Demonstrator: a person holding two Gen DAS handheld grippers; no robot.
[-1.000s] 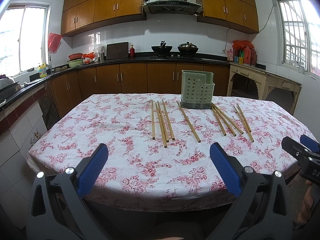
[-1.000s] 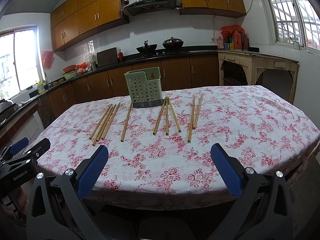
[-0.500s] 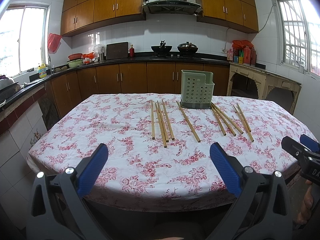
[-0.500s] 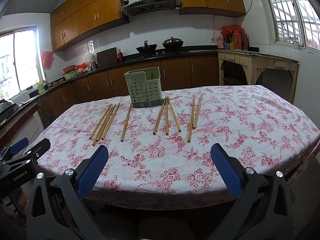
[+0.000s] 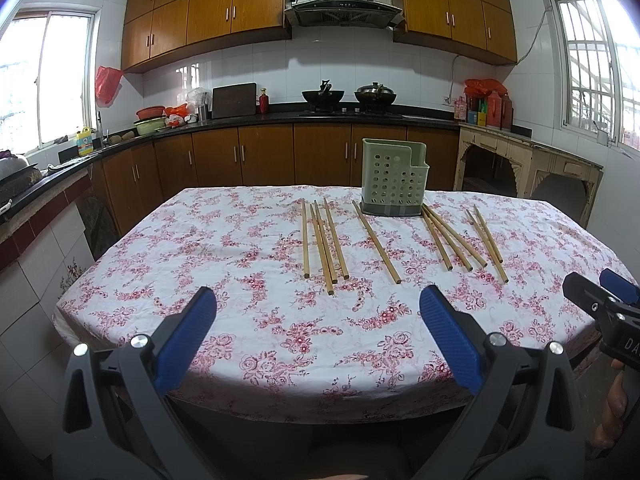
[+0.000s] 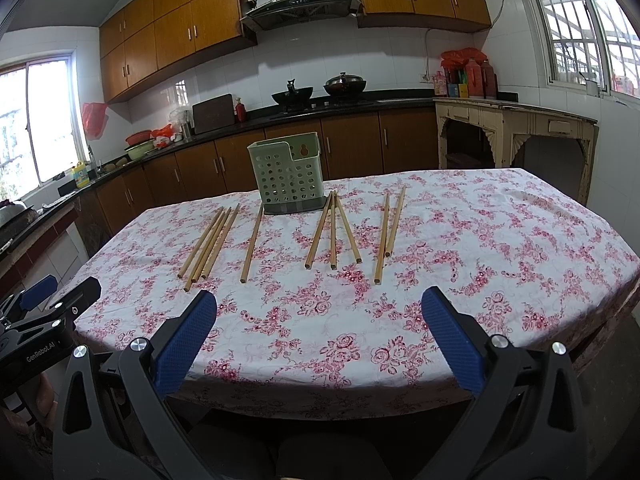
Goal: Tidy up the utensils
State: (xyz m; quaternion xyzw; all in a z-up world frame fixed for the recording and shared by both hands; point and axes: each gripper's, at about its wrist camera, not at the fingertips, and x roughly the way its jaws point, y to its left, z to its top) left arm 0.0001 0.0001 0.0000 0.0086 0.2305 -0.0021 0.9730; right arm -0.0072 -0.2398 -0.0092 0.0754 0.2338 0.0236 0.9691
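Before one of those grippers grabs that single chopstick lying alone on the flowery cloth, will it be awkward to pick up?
Probably a little. The lone chopstick looks thin, round and stiff, so it should not bend, but it may roll if nudged sideways. It lies flat on the tablecloth, leaving little to pinch under. It is likely very light, so the open right gripper should lift it easily.

Inside of green utensil holder (image 5: 394,178) hidden behind its walls

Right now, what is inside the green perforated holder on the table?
Nothing shows above the rim of the green holder, and its holes look dark. Its walls hide the bottom, so the inside cannot be confirmed. All chopsticks lie outside on the tablecloth.
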